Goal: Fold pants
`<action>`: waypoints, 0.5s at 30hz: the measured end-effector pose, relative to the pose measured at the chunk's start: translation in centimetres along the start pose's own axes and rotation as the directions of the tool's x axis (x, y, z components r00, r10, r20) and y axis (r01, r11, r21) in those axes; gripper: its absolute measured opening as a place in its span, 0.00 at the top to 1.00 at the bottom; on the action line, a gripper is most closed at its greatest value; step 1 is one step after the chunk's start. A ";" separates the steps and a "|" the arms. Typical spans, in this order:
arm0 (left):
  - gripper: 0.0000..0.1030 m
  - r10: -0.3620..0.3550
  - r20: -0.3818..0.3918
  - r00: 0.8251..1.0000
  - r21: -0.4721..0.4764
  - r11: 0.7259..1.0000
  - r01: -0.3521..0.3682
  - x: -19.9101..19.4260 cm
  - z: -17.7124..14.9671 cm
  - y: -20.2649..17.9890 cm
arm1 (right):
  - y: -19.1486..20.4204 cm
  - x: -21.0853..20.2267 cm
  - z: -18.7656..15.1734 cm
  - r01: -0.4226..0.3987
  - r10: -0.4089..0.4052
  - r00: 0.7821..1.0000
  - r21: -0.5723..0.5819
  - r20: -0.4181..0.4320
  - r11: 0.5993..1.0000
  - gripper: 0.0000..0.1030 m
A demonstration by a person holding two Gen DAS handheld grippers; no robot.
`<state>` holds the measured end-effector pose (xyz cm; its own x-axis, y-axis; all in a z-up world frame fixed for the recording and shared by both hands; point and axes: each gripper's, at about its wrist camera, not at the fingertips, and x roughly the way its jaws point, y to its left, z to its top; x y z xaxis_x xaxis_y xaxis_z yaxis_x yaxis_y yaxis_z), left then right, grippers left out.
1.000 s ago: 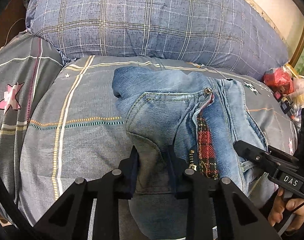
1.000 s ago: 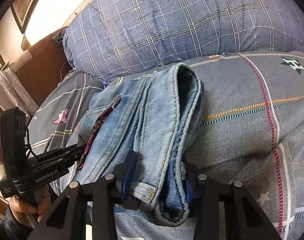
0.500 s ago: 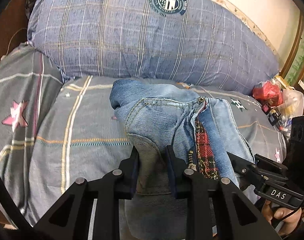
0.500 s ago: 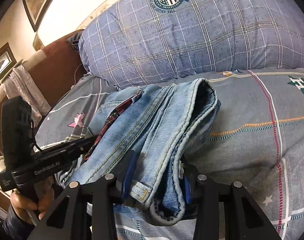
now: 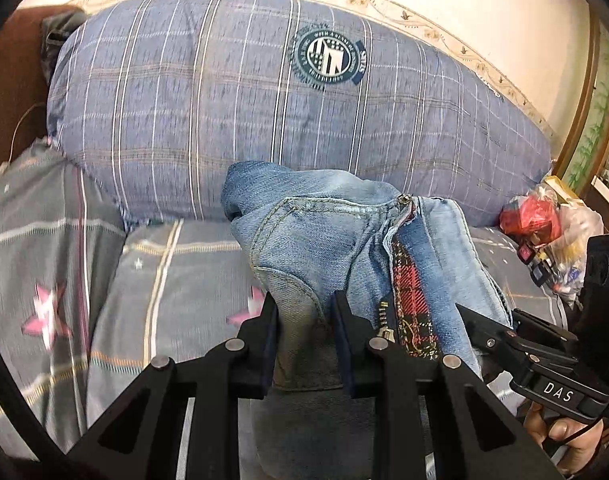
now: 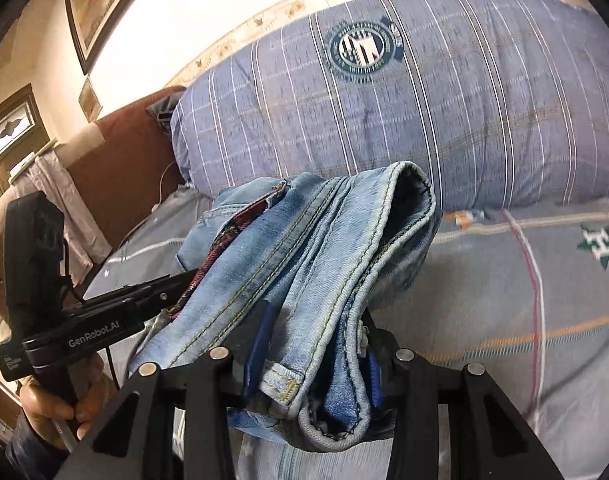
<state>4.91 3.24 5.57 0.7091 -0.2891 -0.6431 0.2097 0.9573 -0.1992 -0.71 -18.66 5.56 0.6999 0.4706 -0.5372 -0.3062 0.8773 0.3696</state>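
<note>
The jeans (image 5: pixel 328 248) are running lengthwise up the frame toward the pillow (image 5: pixel 224 100); left gripper (image 5: pixel 304 320) and right gripper (image 6: pixel 316 344) are clamping them, lifted higher than before.

My left gripper (image 5: pixel 304 312) pinches a fold of the jeans (image 5: pixel 344 248). They hang bunched over the bedspread (image 5: pixel 164 300), in front of the plaid pillow (image 5: pixel 224 100).

Both grippers raised, jeans (image 5: pixel 336 248) lifted higher off the bedspread (image 5: pixel 176 280), pillow (image 5: pixel 224 100) lower in view.
</note>
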 end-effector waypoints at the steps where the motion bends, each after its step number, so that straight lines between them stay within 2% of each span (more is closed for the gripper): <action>1: 0.74 0.001 0.003 1.000 0.003 1.000 -0.001 0.1 0.4 -0.1 | -0.1 0.2 0.7 0.003 -0.003 1.000 -0.003 0.006 1.000 0.58; 8: 0.74 -0.004 -0.021 1.000 -0.017 1.000 0.004 3.8 3.4 0.5 | -1.8 2.6 4.1 0.016 -0.016 1.000 -0.002 0.012 1.000 0.58; 15: 0.74 -0.003 -0.091 0.996 -0.060 0.998 -0.002 9.2 4.0 1.8 | -4.4 6.9 5.7 0.033 -0.033 0.999 0.005 -0.030 0.999 0.58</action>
<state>14.55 2.34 2.25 0.6443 -0.2917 -0.7070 0.1672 0.9558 -0.2419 9.18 -19.83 4.54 0.6901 0.4443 -0.5713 -0.2801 0.8918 0.3553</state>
